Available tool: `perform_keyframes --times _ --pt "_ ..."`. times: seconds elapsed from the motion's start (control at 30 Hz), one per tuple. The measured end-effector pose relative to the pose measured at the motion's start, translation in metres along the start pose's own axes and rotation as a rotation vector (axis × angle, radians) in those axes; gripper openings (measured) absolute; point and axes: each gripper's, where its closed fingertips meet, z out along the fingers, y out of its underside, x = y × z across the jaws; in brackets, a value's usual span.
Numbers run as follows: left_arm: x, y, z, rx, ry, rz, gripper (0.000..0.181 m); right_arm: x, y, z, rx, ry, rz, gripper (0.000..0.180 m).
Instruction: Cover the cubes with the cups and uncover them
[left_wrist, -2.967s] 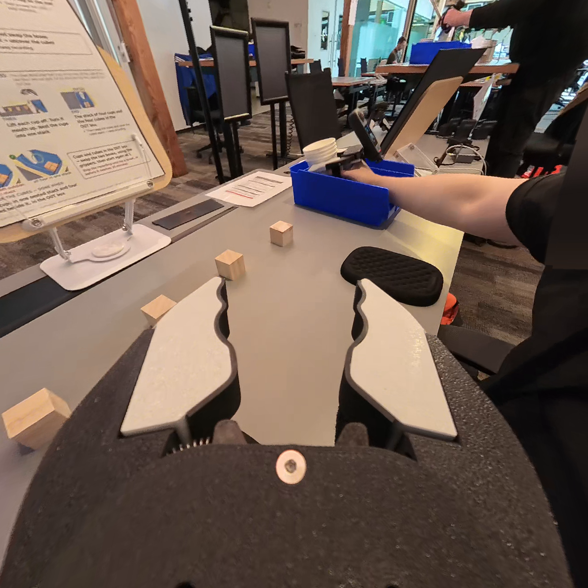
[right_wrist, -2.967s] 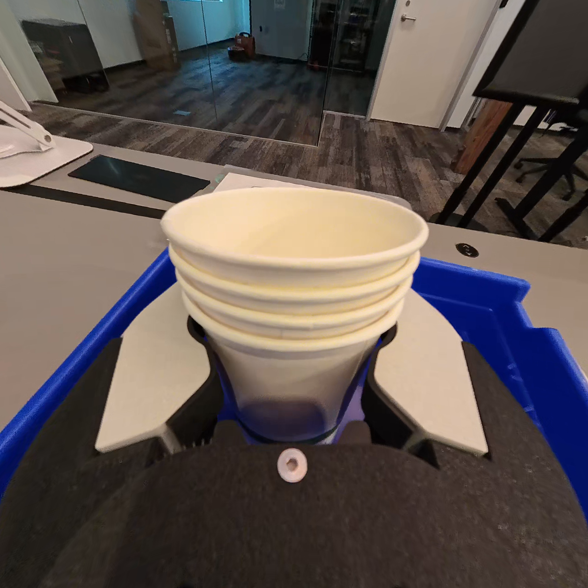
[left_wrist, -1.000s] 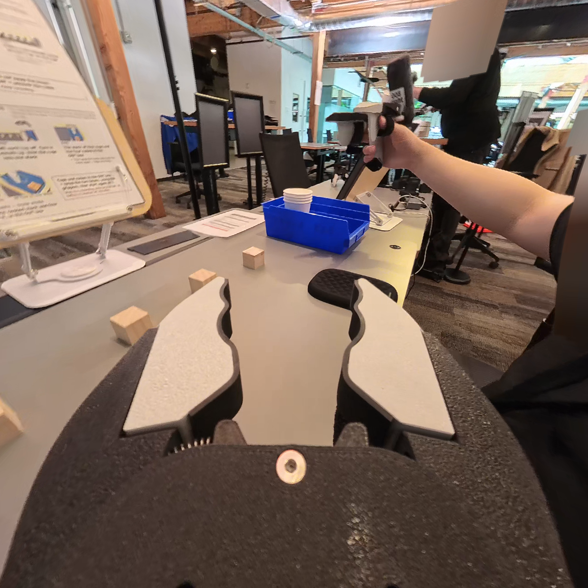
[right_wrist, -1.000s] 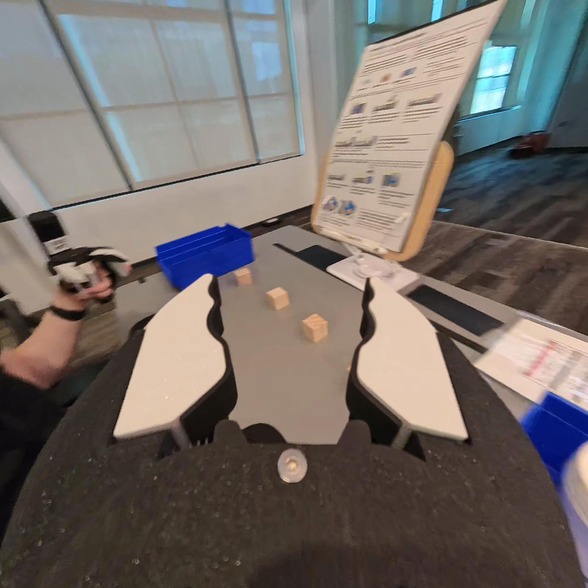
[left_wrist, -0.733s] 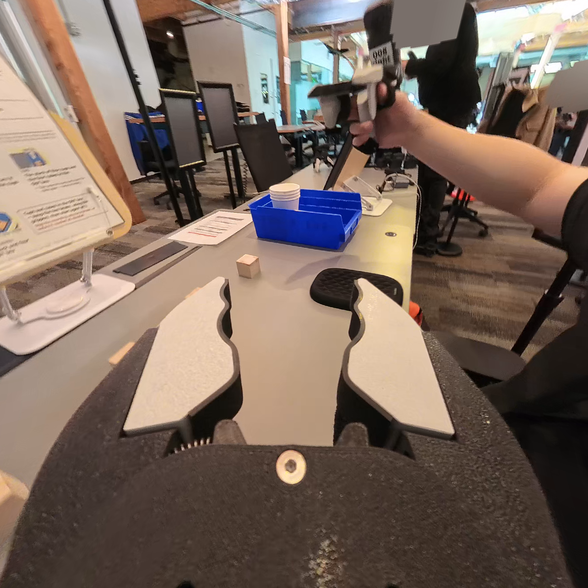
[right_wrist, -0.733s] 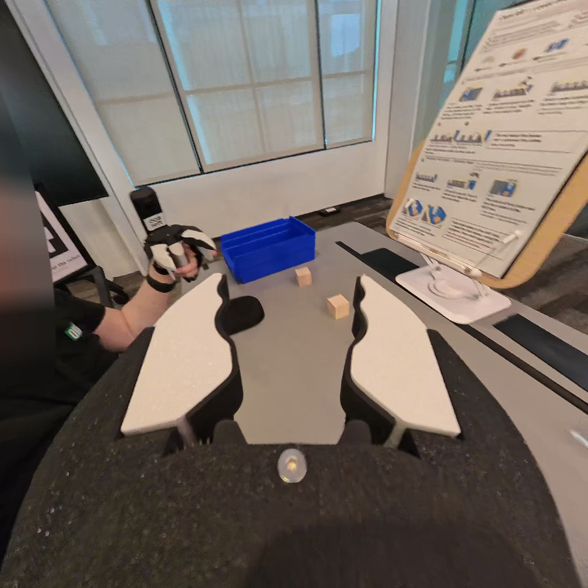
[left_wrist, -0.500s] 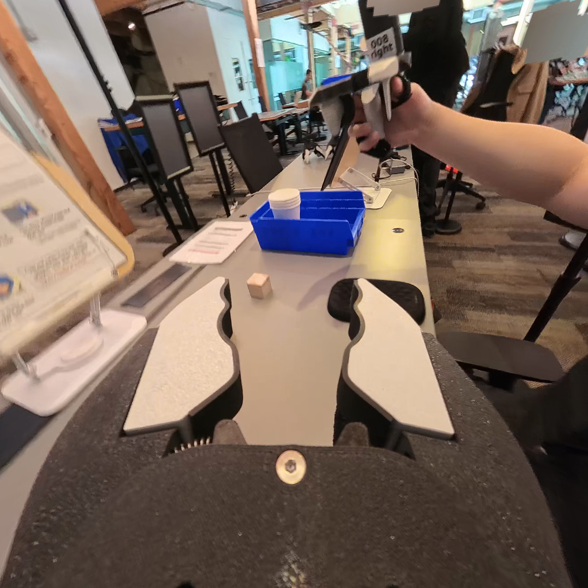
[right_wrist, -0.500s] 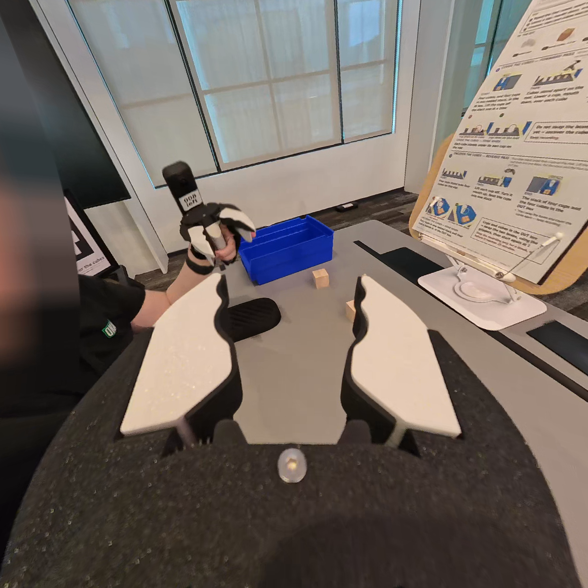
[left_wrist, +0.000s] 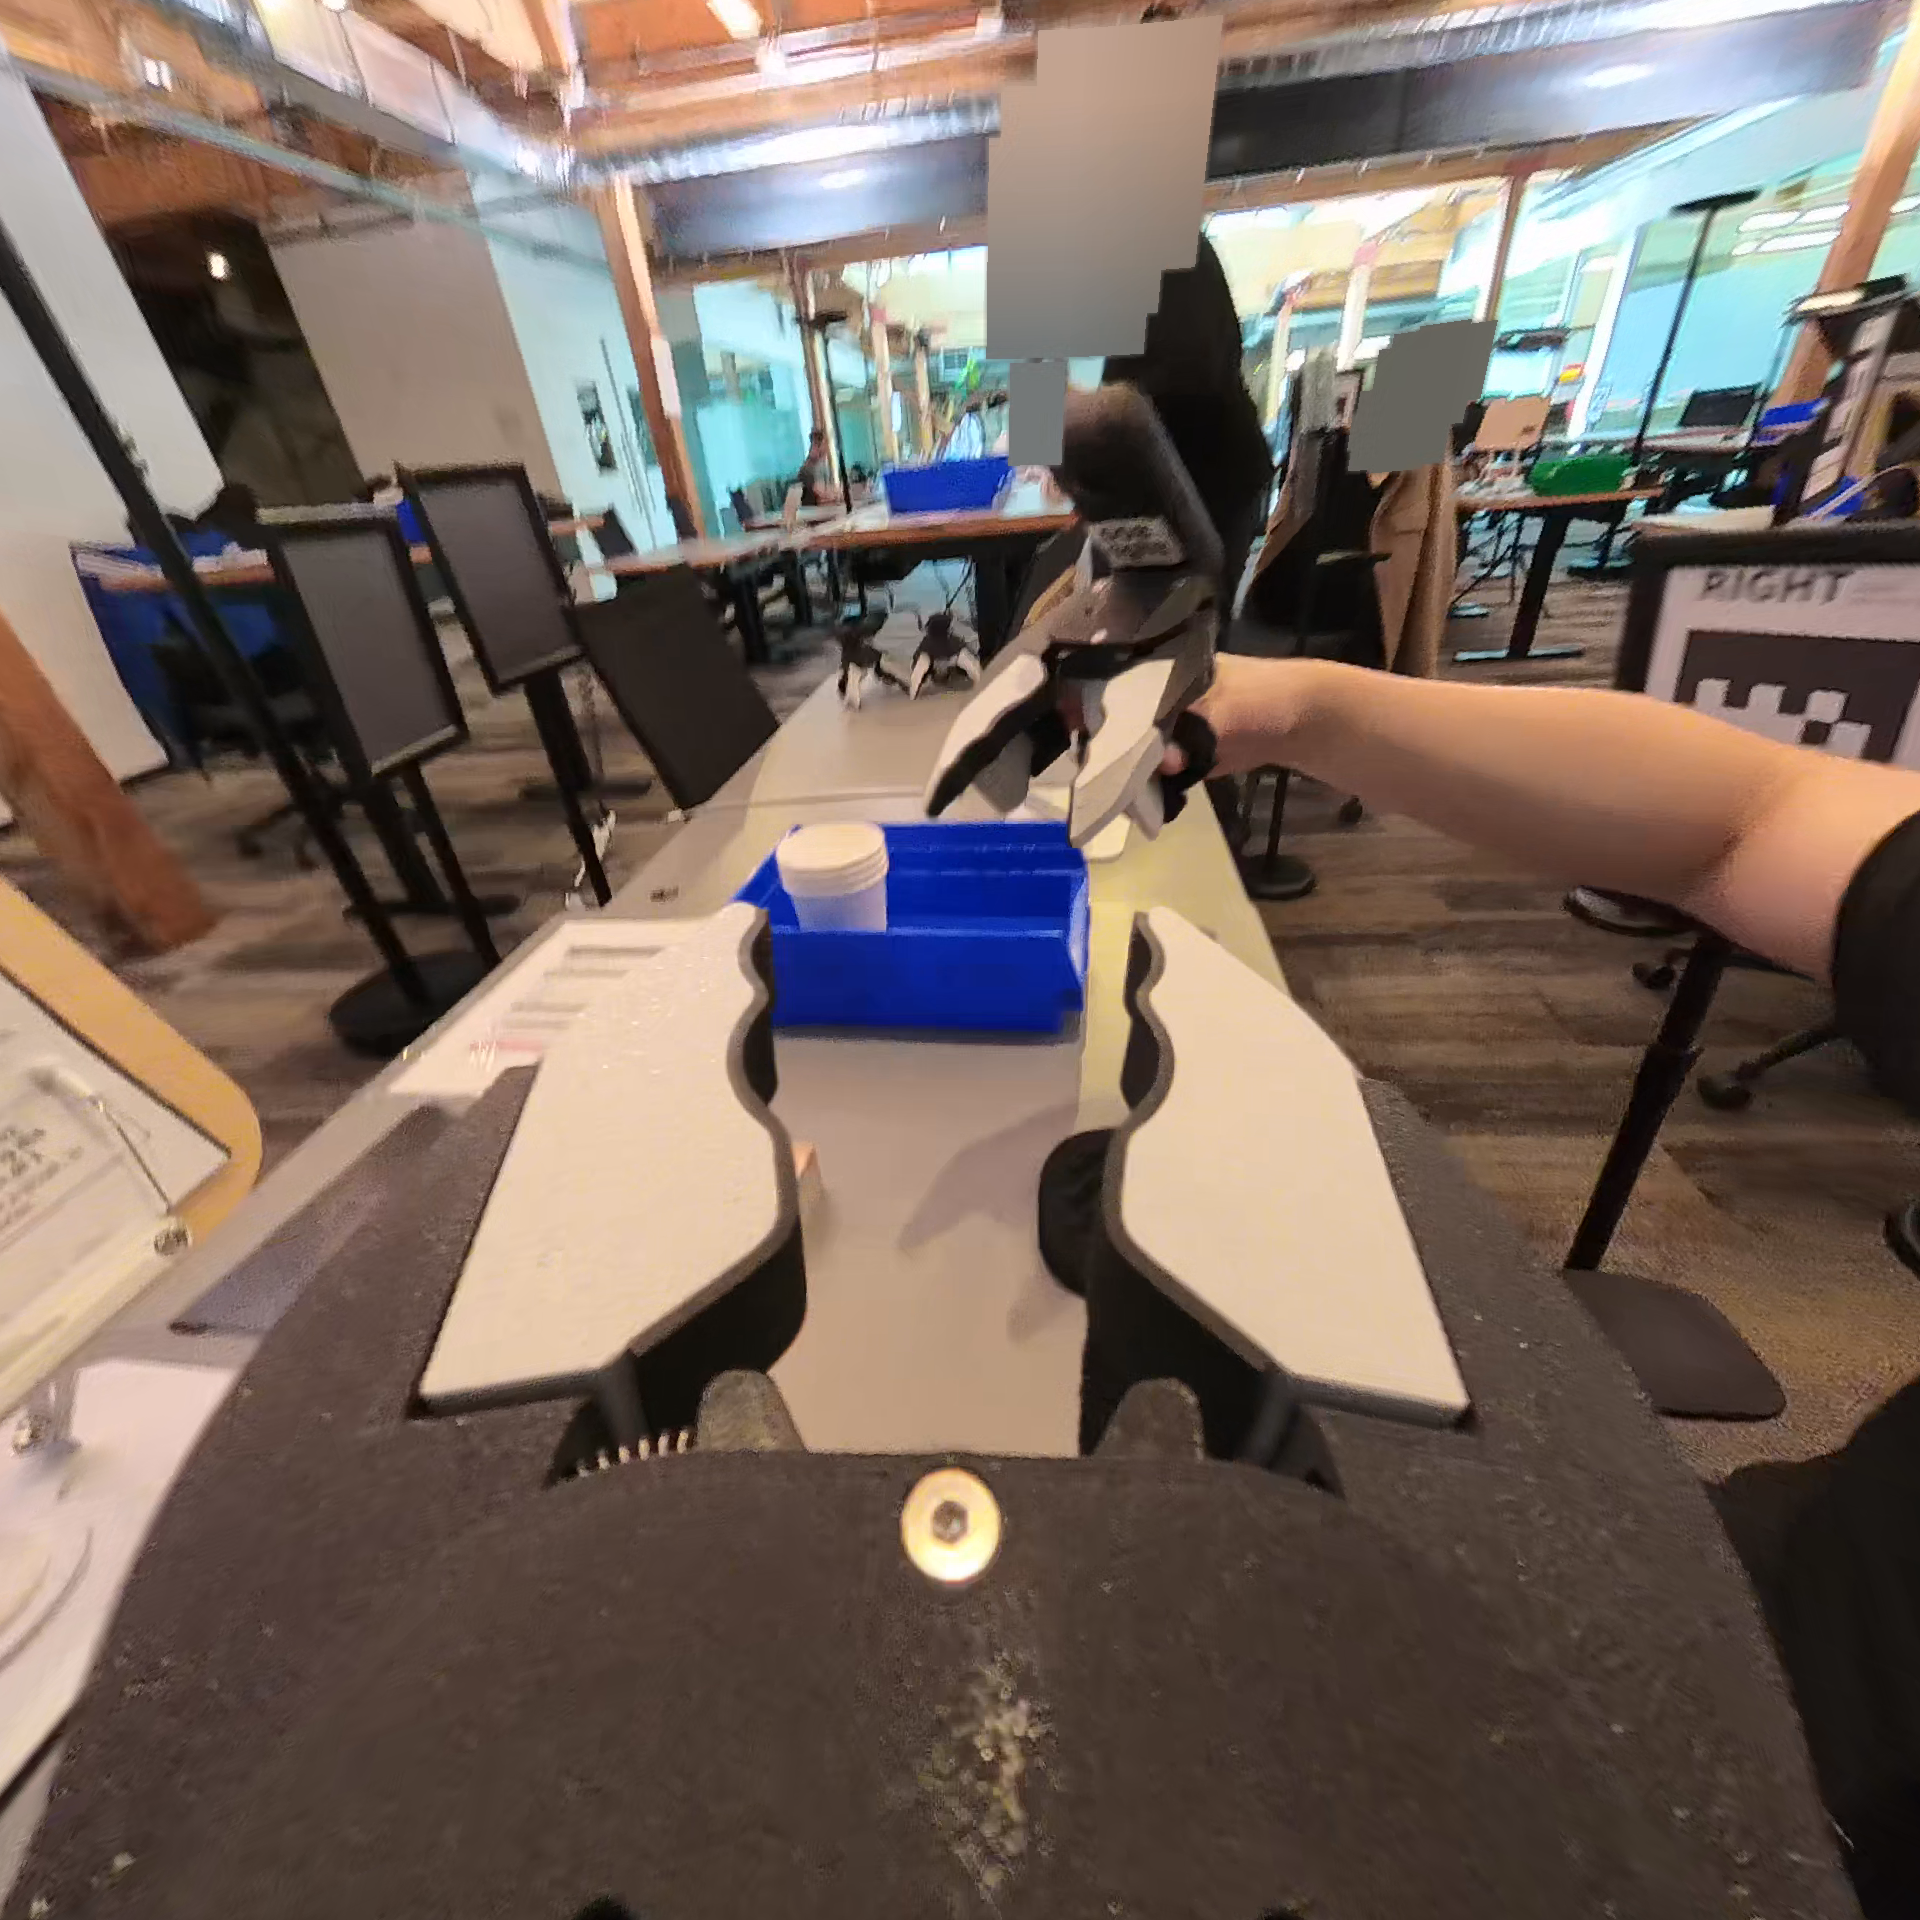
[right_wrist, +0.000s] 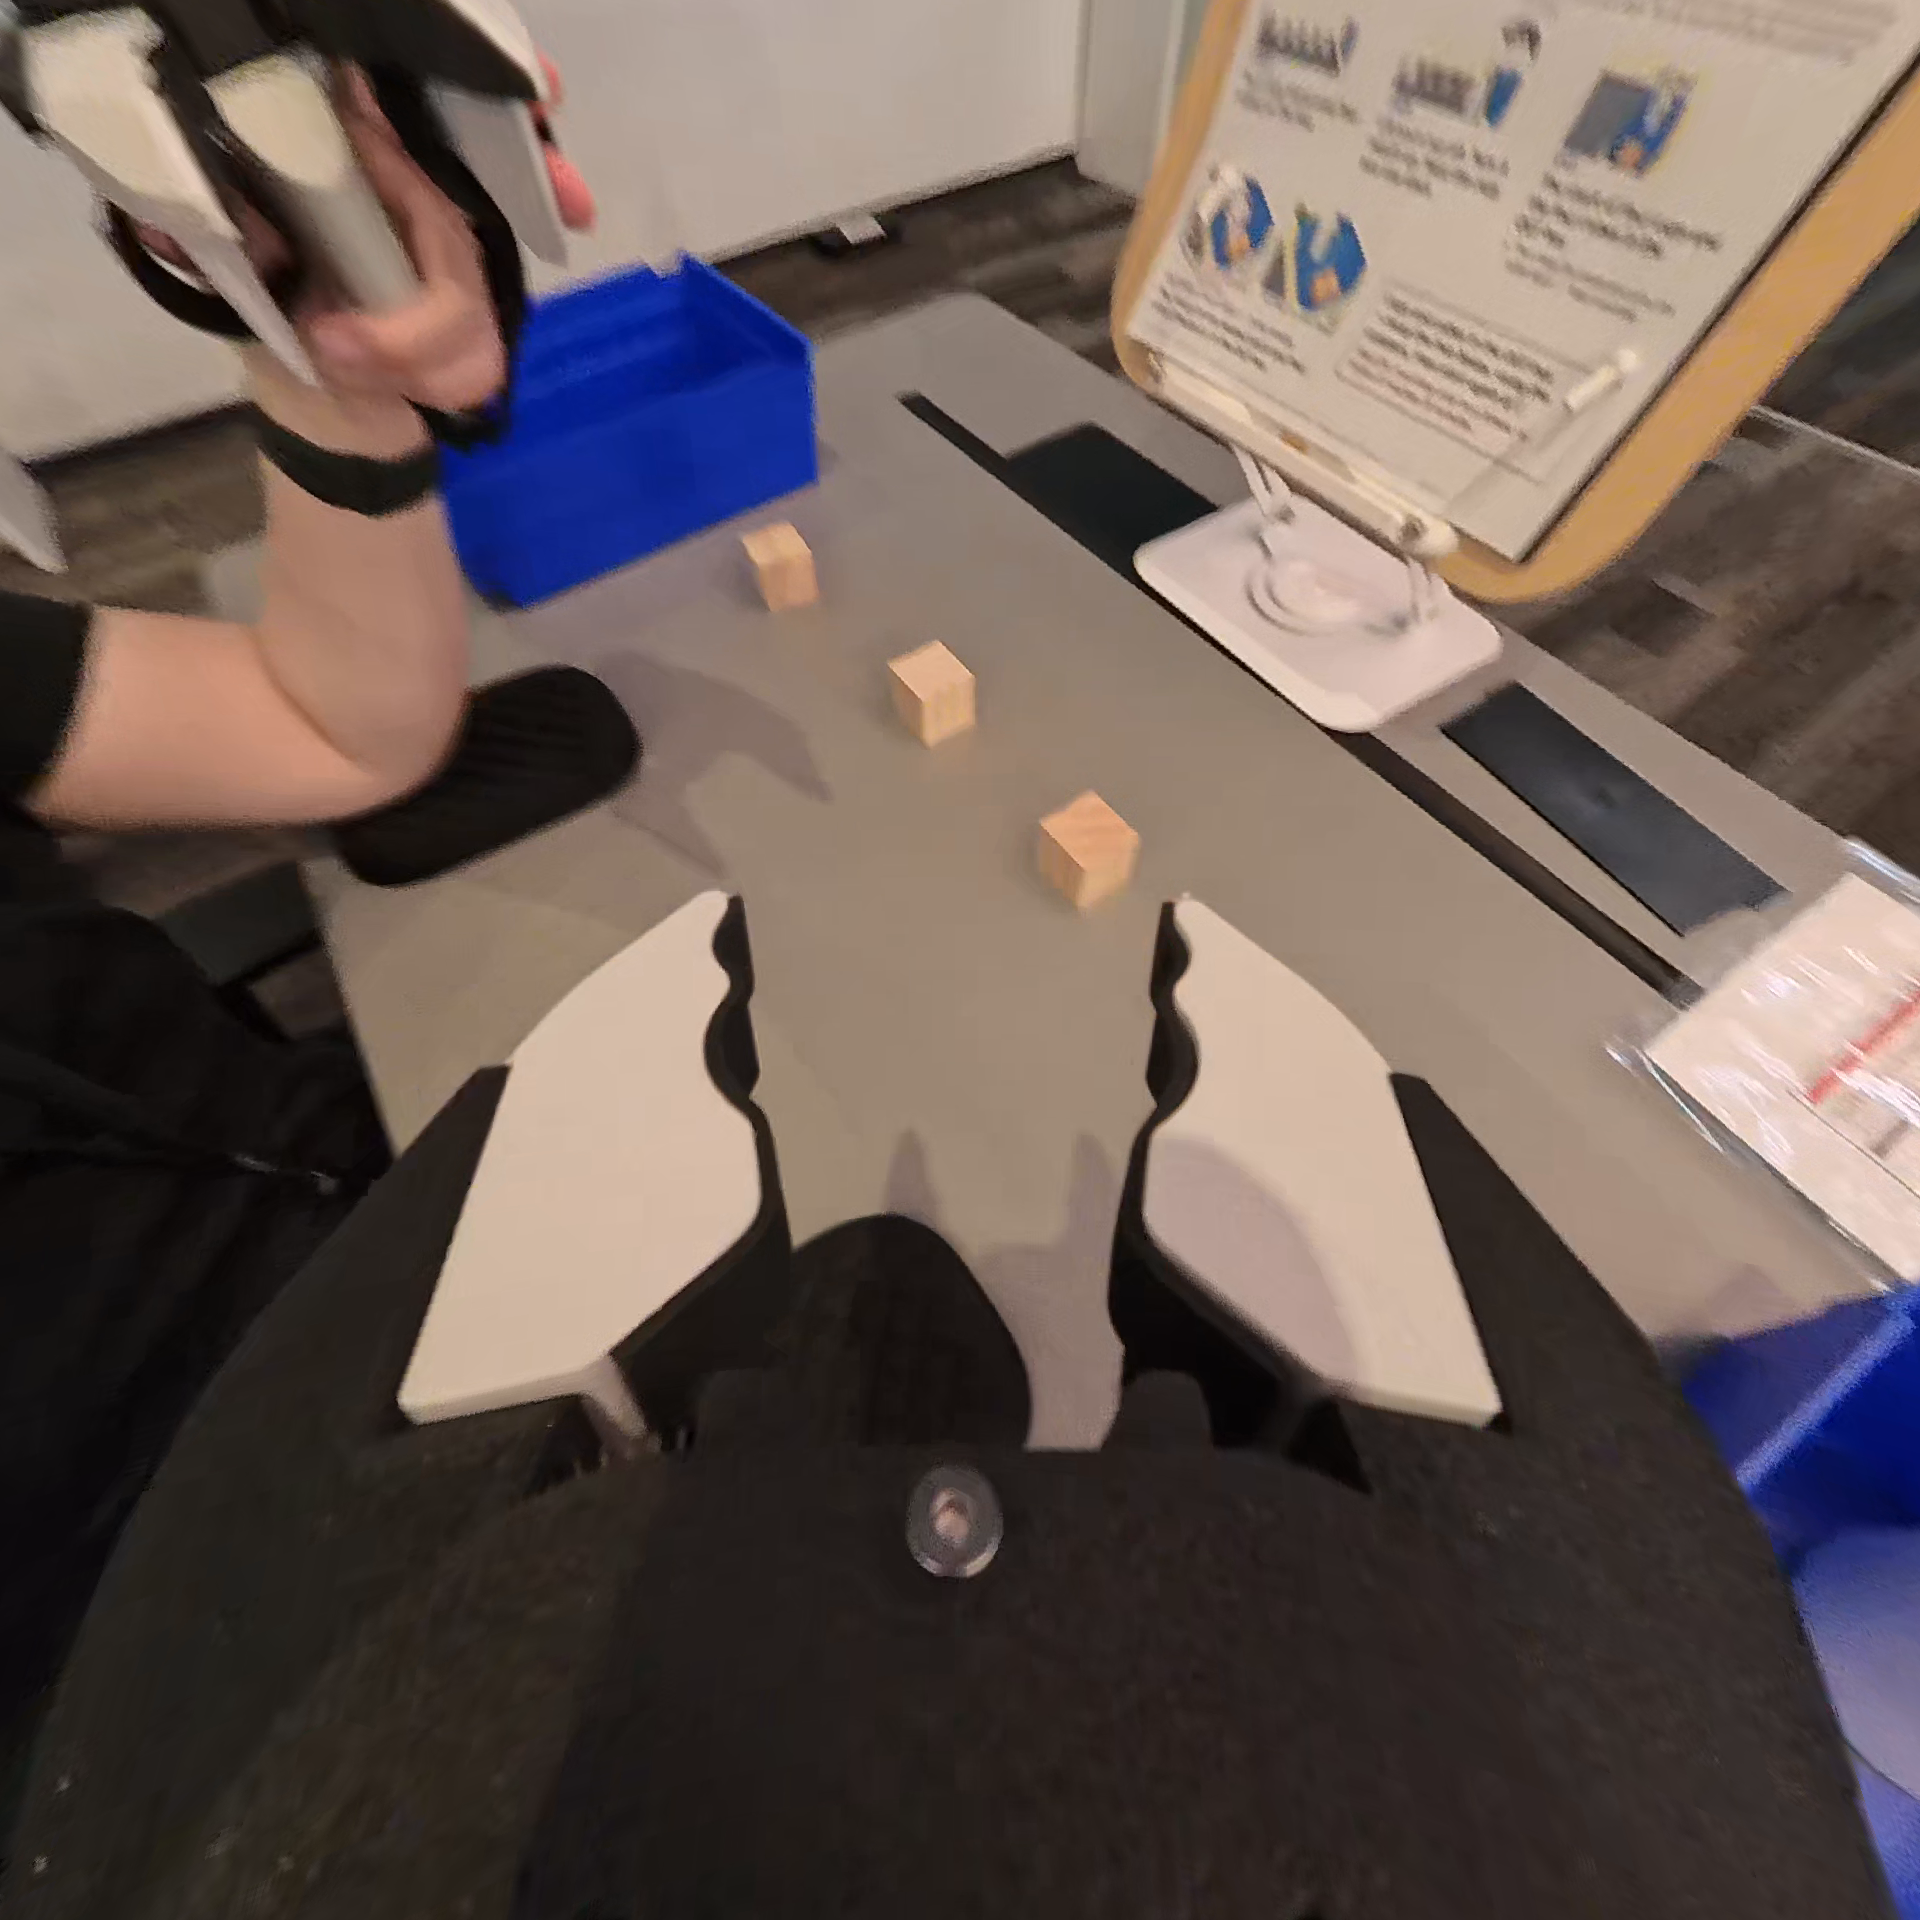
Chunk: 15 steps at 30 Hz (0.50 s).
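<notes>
Cups released, both claws empty, three cubes (right_wrist: 1087, 850)

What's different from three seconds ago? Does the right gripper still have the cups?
No. The right gripper has let go of the cup stack, lifted out of the blue bin and swung round to face the cubes, fingers open and empty. The left gripper has risen off the table and turned toward the bin. Unchanged: the stack is in the bin, the cubes are uncovered.
</notes>
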Motion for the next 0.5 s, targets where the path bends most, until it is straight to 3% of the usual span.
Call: perform_keyframes --times 0.13,0.27,0.37,0.5 --pt "-0.016 0.022 0.005 -0.070 -0.037 -0.022 0.067 0.037 0.037 0.023 -0.161 0.215 -0.048 0.061" --pt "-0.037 0.033 0.005 -0.097 -0.135 -0.037 0.067 0.064 0.075 0.053 -0.331 0.341 -0.070 0.062" --pt "-0.049 0.044 0.003 -0.128 -0.194 -0.049 0.067 0.069 0.090 0.081 -0.361 0.312 -0.050 0.060" --pt "-0.054 0.046 0.000 -0.151 -0.230 -0.011 0.068 0.079 0.111 0.108 -0.463 0.229 -0.287 0.057"
